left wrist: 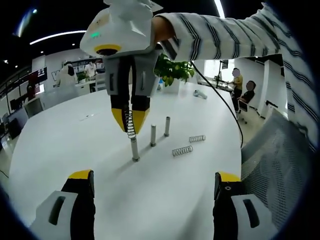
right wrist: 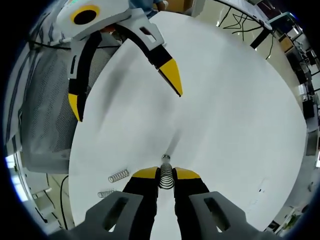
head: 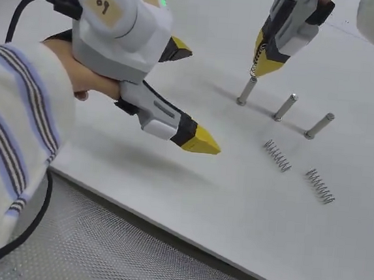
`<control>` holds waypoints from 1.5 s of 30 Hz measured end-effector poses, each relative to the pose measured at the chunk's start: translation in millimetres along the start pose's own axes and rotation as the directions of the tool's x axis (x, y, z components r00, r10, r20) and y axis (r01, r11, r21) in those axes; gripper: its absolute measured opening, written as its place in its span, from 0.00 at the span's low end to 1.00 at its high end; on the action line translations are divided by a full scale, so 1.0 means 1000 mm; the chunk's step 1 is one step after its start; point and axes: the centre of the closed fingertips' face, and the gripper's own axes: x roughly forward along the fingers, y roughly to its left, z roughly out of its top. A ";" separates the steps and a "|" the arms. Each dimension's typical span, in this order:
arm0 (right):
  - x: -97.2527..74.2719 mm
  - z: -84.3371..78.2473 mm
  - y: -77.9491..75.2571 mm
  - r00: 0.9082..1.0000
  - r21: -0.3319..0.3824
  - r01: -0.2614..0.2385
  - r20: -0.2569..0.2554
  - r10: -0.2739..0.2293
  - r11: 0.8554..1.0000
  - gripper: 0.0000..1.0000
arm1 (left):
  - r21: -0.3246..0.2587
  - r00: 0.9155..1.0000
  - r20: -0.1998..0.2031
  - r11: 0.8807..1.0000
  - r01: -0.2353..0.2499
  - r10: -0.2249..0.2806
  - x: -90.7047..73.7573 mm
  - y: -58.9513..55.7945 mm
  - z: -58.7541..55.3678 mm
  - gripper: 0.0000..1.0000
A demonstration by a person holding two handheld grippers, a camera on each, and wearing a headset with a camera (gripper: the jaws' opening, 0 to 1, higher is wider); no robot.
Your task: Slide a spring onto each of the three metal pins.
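Head view counts three metal pins on the white surface (head: 201, 200), standing in a row: the first pin (head: 246, 91), the middle pin (head: 285, 107) and the last pin (head: 319, 125), each with its long axis straight up from the surface. There are three springs. Two lie flat just beside the row, on the person's side: one loose spring (head: 277, 155) near the middle pin and the other loose spring (head: 319, 185) near the last pin, their long axes roughly parallel and apart from each other. The third, the held spring (head: 255, 62), hangs upright in the right gripper (head: 262, 67), whose jaws are closed on its upper coils; its lower end meets the top of the first pin, in line with it, though whether it has slipped over the tip cannot be told. The left gripper (head: 192, 96), in a hand with a striped sleeve, hovers near the surface's front edge with its jaws spread wide and nothing between them. A round sticker (head: 102, 5) on its body reads "69".
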 end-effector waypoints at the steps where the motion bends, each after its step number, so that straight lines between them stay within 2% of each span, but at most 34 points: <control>1: 0.000 0.000 0.000 1.000 0.001 -0.002 0.001 0.002 1.000 0.08 | 0.000 1.000 -0.001 1.000 0.001 -0.001 0.000 0.000 -0.001 0.98; 15: 0.010 -0.007 -0.001 1.000 0.008 -0.011 -0.004 0.011 1.000 0.08 | -0.005 1.000 -0.012 1.000 0.005 -0.005 0.003 0.001 -0.001 0.98; 28: 0.010 -0.006 -0.002 1.000 0.023 -0.005 0.013 0.005 1.000 0.08 | -0.007 1.000 -0.020 1.000 0.012 -0.013 0.005 -0.001 -0.002 0.98; 35: 0.011 -0.004 0.000 1.000 0.028 -0.017 0.020 0.017 0.999 0.08 | -0.009 1.000 -0.024 1.000 0.011 -0.011 0.004 0.000 -0.002 0.98; 38: 0.015 -0.005 0.000 1.000 0.024 -0.019 0.008 0.019 1.000 0.08 | 0.004 0.999 -0.032 1.000 0.011 -0.011 0.004 -0.001 -0.003 0.95; 45: 0.027 -0.009 -0.001 1.000 0.044 -0.021 0.005 0.020 0.999 0.08 | -0.006 0.999 -0.032 1.000 0.020 -0.020 0.003 -0.002 -0.002 0.96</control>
